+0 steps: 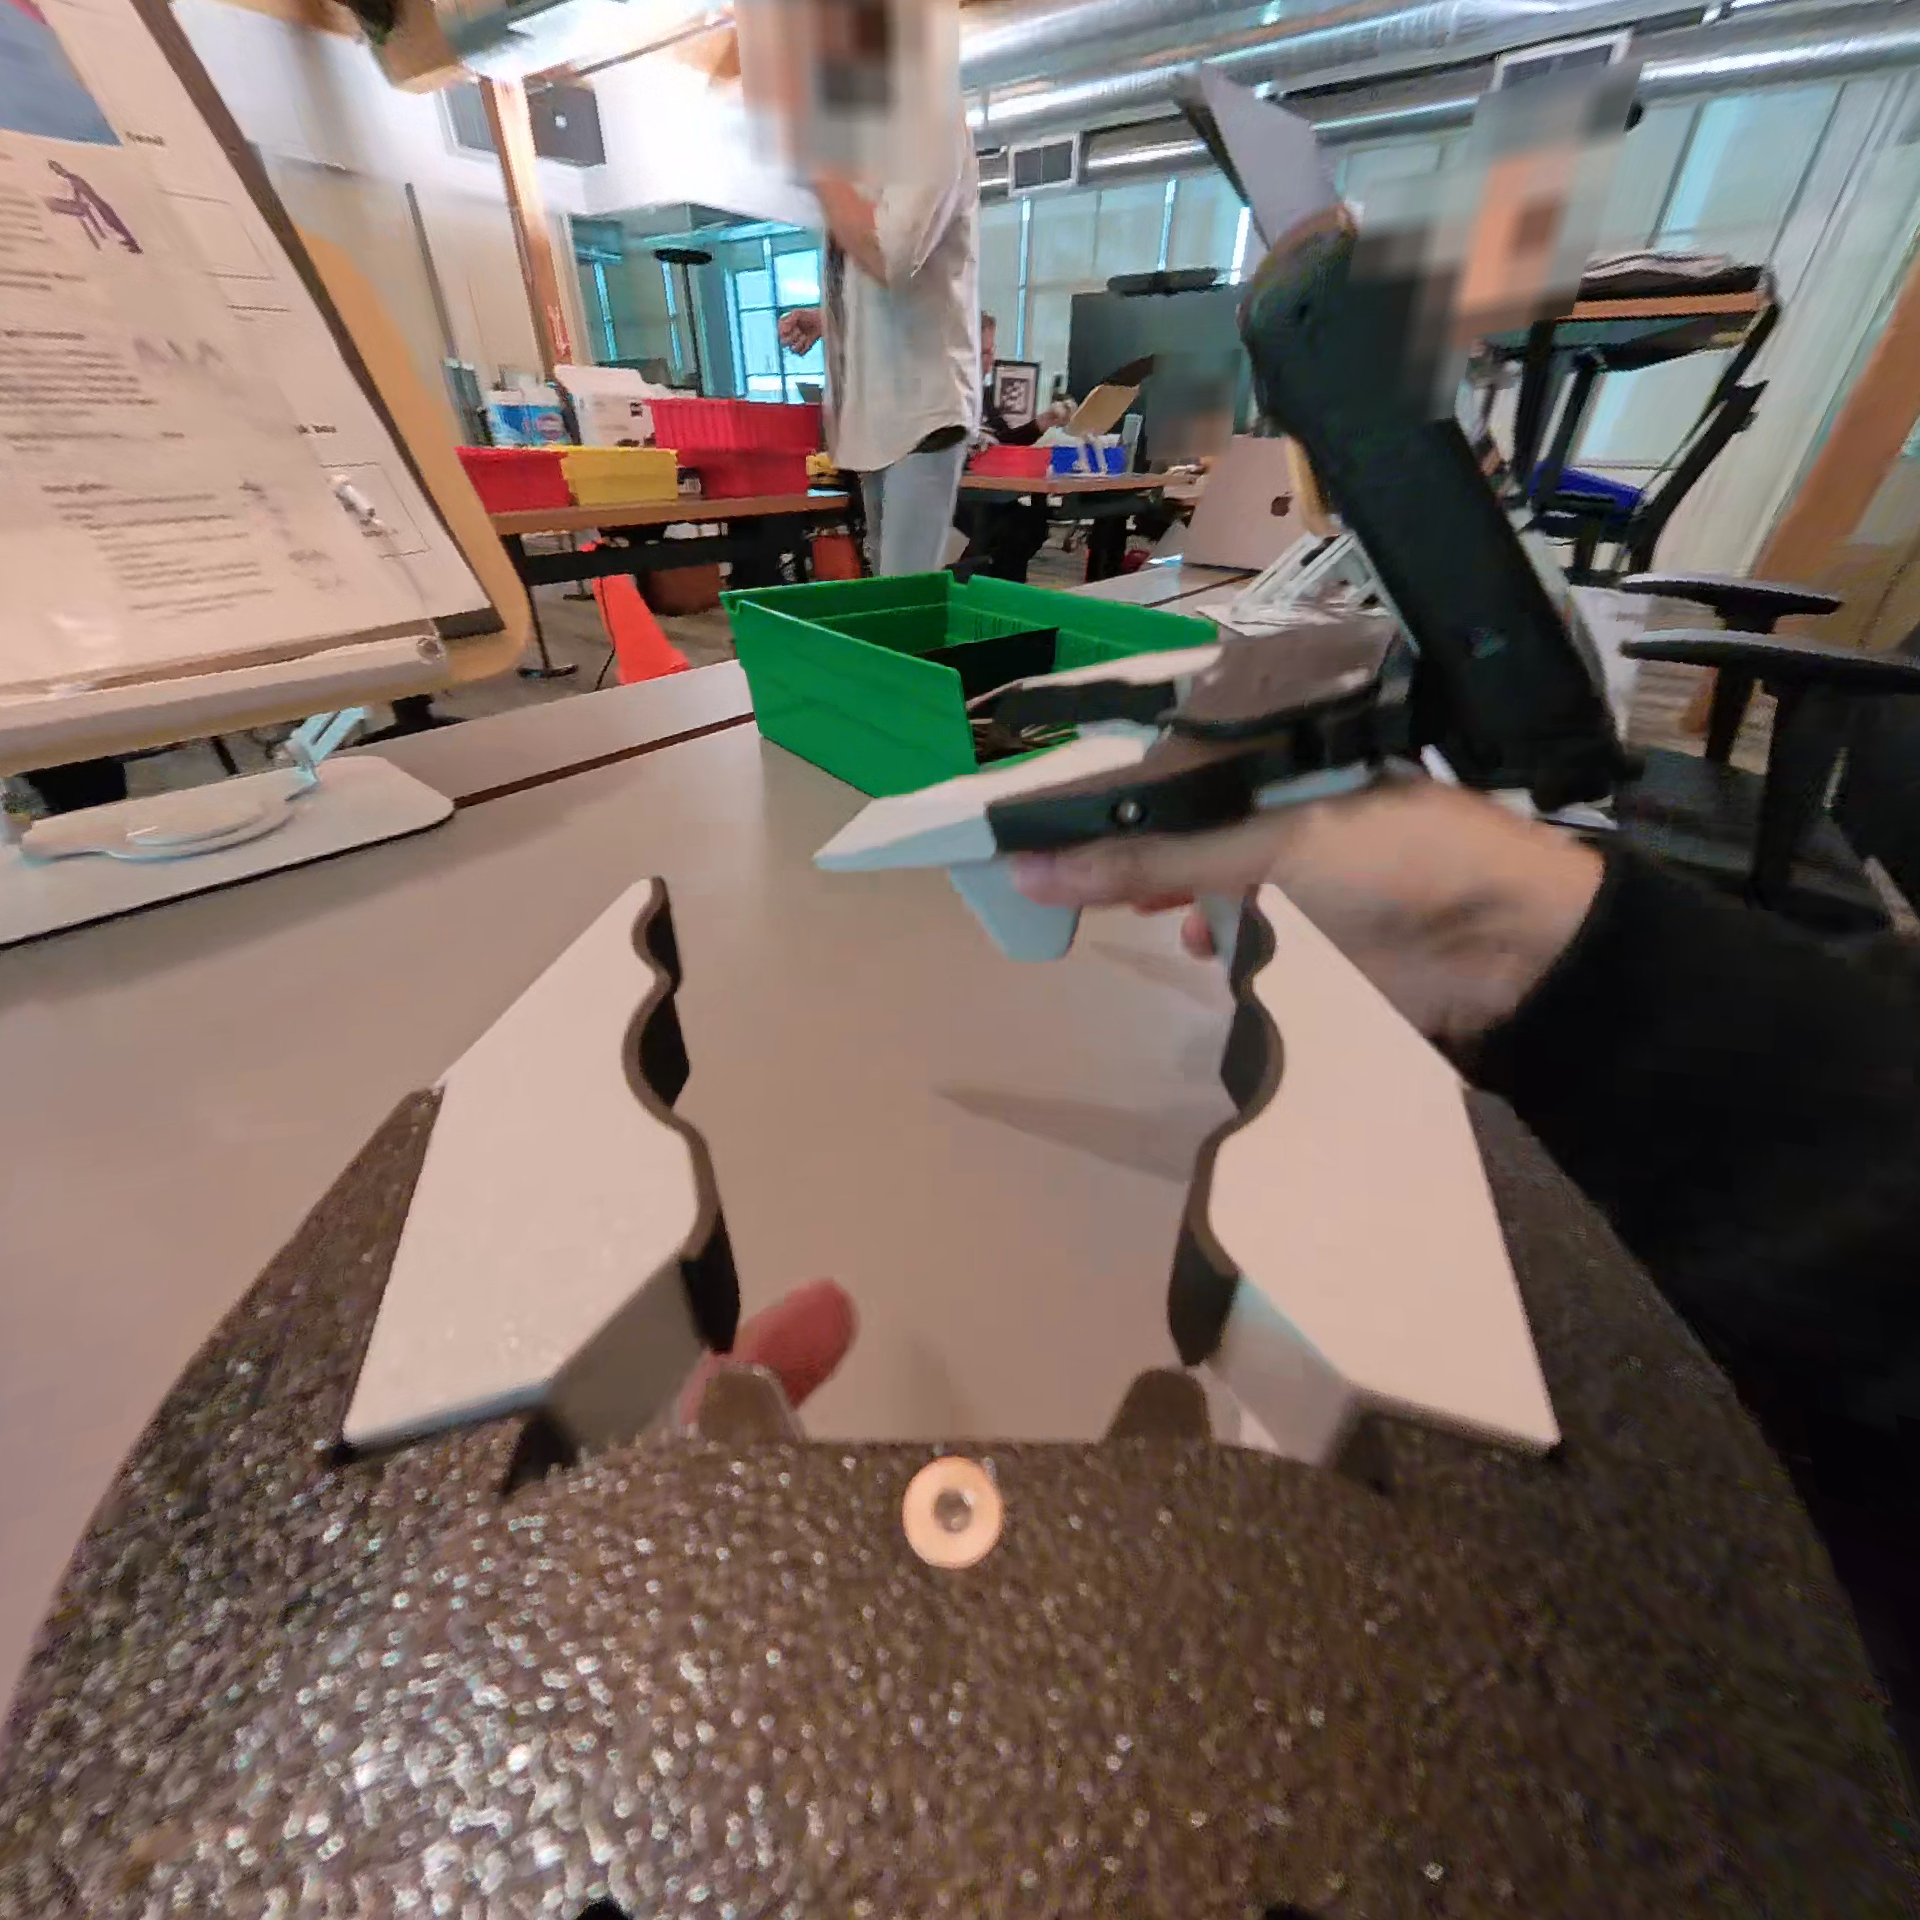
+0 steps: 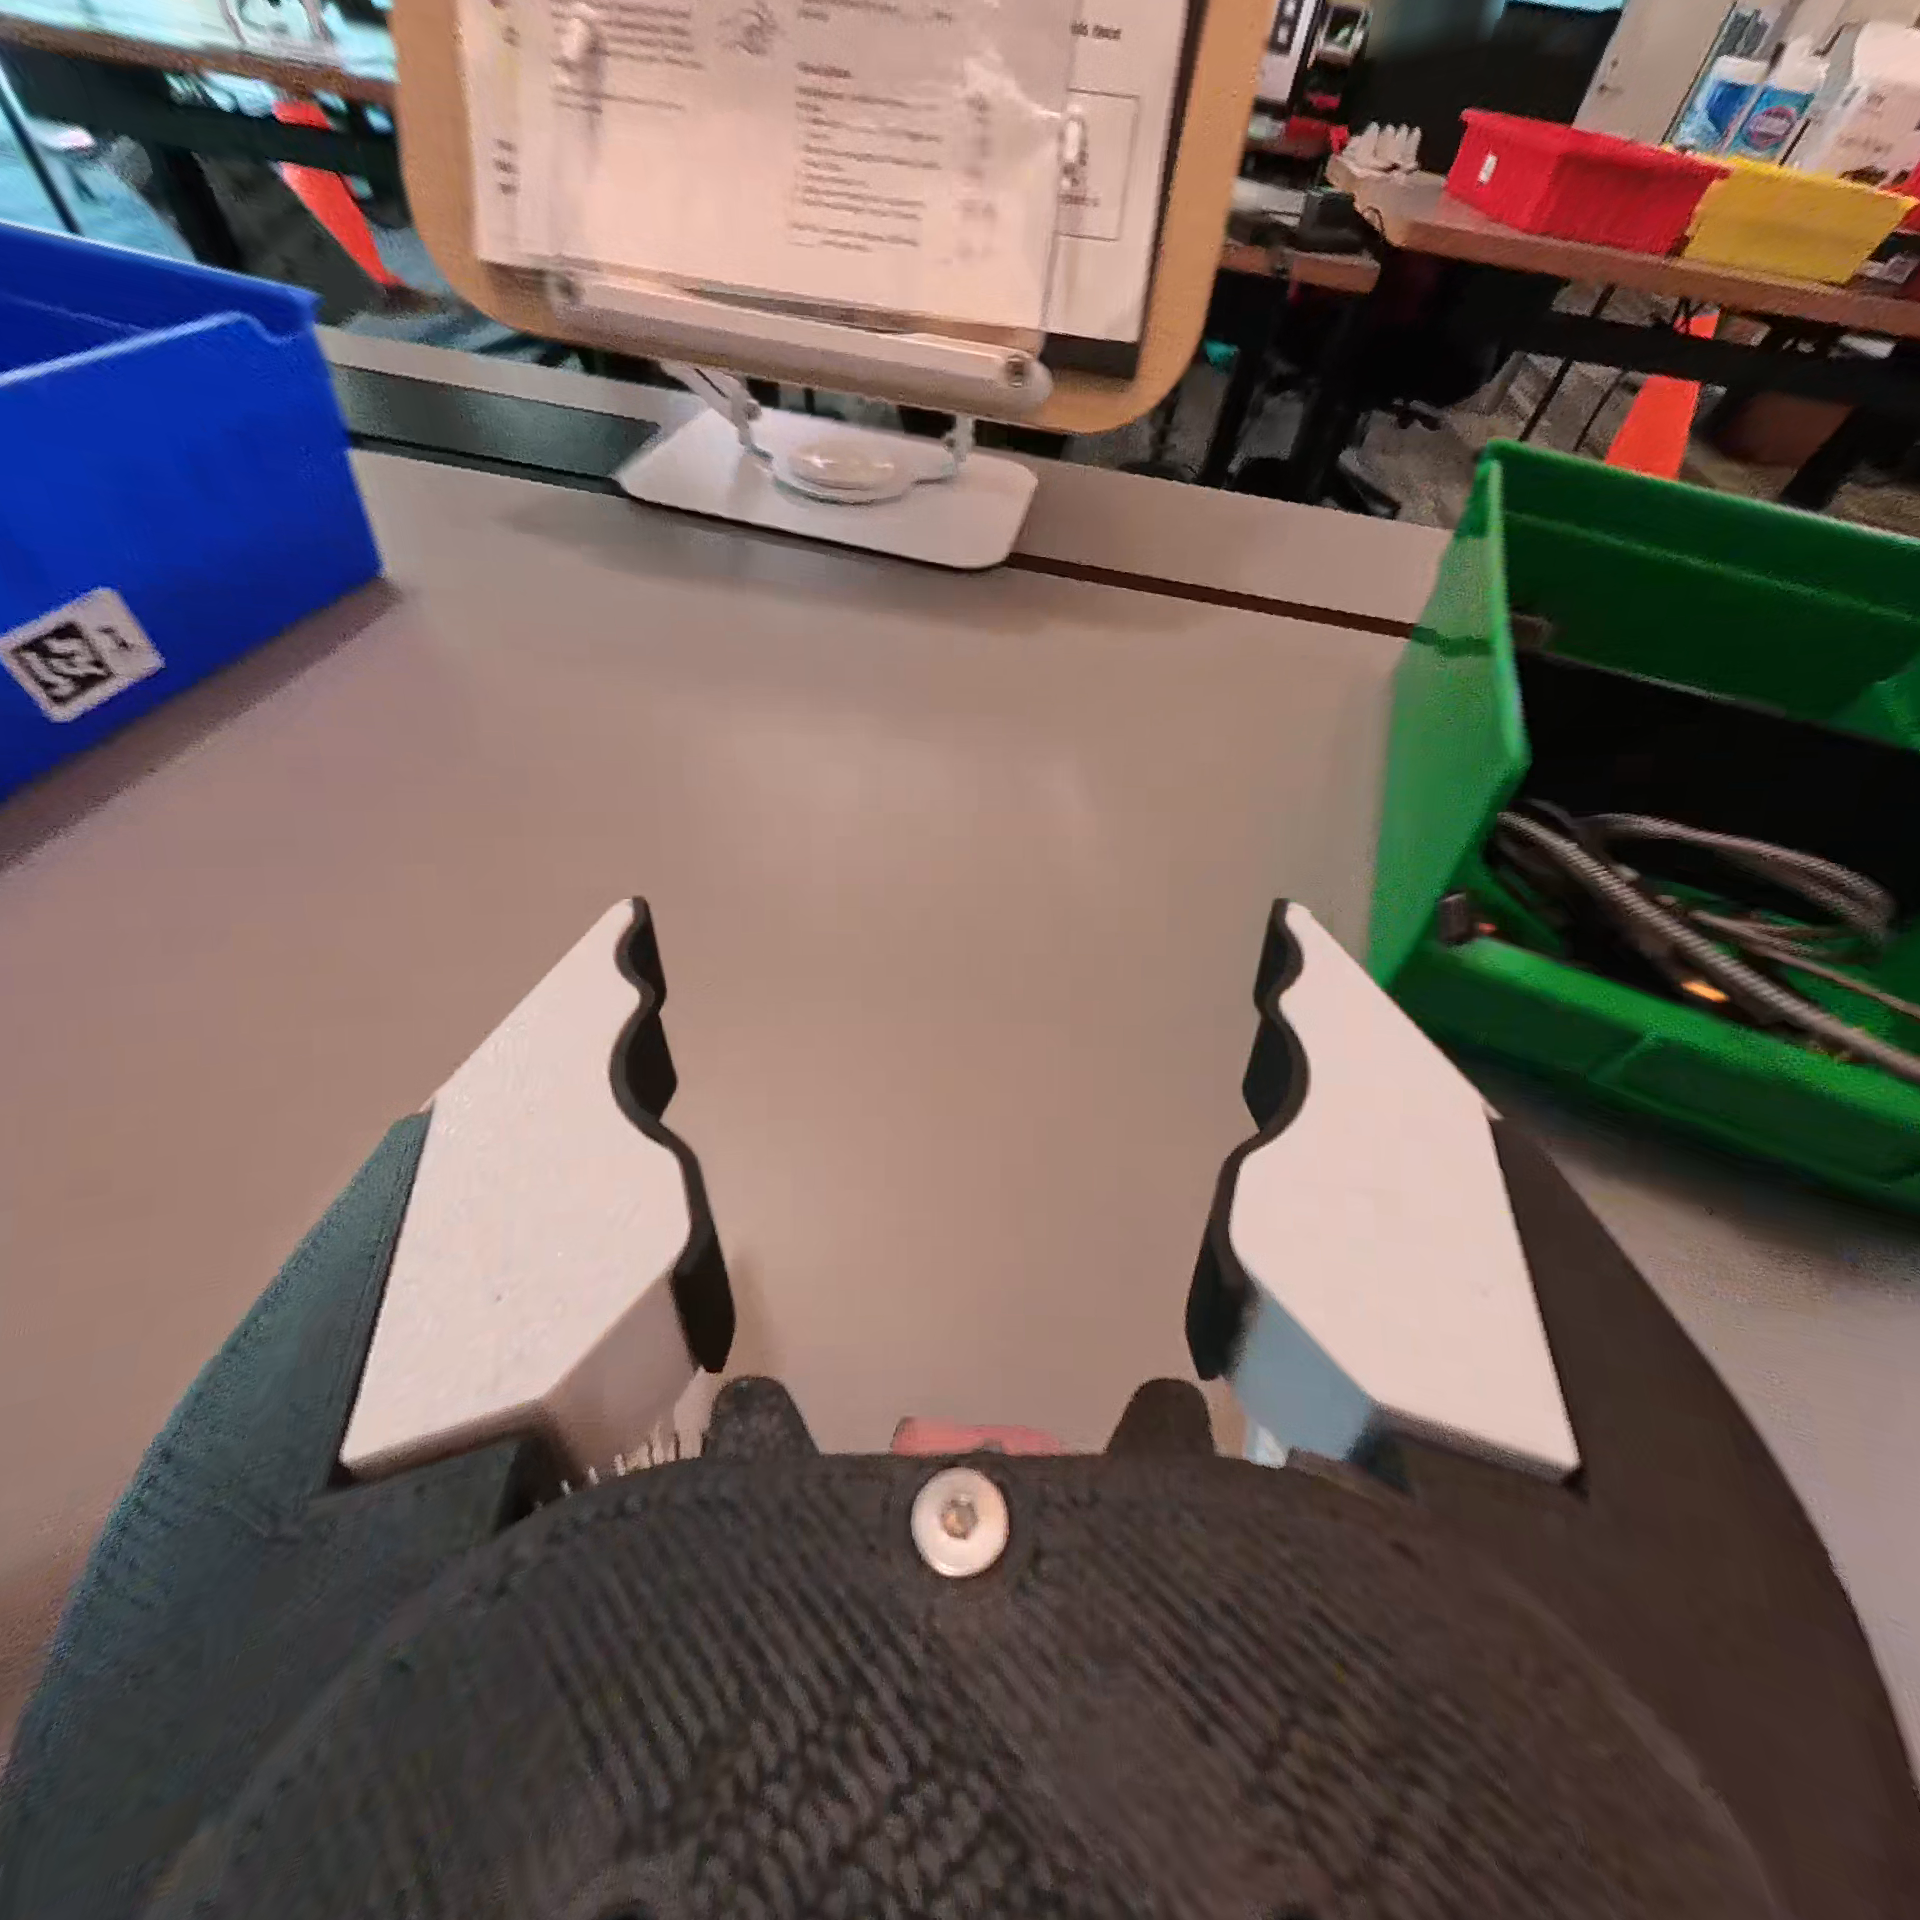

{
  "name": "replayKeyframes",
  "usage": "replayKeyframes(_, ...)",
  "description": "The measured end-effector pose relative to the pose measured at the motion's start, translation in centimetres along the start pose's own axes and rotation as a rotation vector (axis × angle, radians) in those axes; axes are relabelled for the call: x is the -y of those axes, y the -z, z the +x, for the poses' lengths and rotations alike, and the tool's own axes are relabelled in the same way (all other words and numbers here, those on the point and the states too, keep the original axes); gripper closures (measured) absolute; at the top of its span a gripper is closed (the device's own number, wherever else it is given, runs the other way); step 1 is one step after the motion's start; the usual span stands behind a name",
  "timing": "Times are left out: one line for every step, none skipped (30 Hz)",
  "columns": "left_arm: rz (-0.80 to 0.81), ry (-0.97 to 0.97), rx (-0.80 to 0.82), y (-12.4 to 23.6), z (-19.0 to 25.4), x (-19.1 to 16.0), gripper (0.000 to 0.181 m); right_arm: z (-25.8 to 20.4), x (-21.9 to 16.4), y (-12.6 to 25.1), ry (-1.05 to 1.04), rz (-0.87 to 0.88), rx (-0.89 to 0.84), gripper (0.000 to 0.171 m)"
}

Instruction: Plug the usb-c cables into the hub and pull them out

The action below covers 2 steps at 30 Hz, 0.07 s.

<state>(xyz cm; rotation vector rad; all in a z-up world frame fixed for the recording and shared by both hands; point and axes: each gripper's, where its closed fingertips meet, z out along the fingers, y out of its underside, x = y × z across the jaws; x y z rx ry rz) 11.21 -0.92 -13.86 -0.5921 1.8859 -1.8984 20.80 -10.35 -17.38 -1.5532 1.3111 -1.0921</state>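
Observation:
Grey braided cables (image 2: 1714,914) lie tangled in a green bin (image 2: 1455,779) at the right of the right wrist view. I cannot pick out a hub among them. My right gripper (image 2: 958,914) is open and empty above the bare grey table (image 2: 831,779), left of the bin. My left gripper (image 1: 951,914) is open and empty over the same table. In the left wrist view the right gripper (image 1: 904,779) hangs ahead, held by a hand, jaws apart, just in front of the green bin (image 1: 862,686), where a bit of cable (image 1: 1023,732) shows.
A document stand (image 2: 831,208) on a white base (image 2: 831,488) stands at the table's far edge; it also shows in the left wrist view (image 1: 208,416). A blue bin (image 2: 156,468) sits at the left. A person (image 1: 904,312) stands beyond the table, near tables with red and yellow bins.

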Motion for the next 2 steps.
replayKeyframes(-0.001, -0.001, 0.016, 0.43, 0.42, 0.26, 0.071, -1.0, -0.32, 0.27, -0.003, 0.012, 0.0, 0.056)
replayKeyframes(0.001, -0.004, 0.021, 0.95, 0.98, 0.5, 0.069, -1.86, -0.71, 0.52, 0.002, 0.01, -0.002, 0.055)
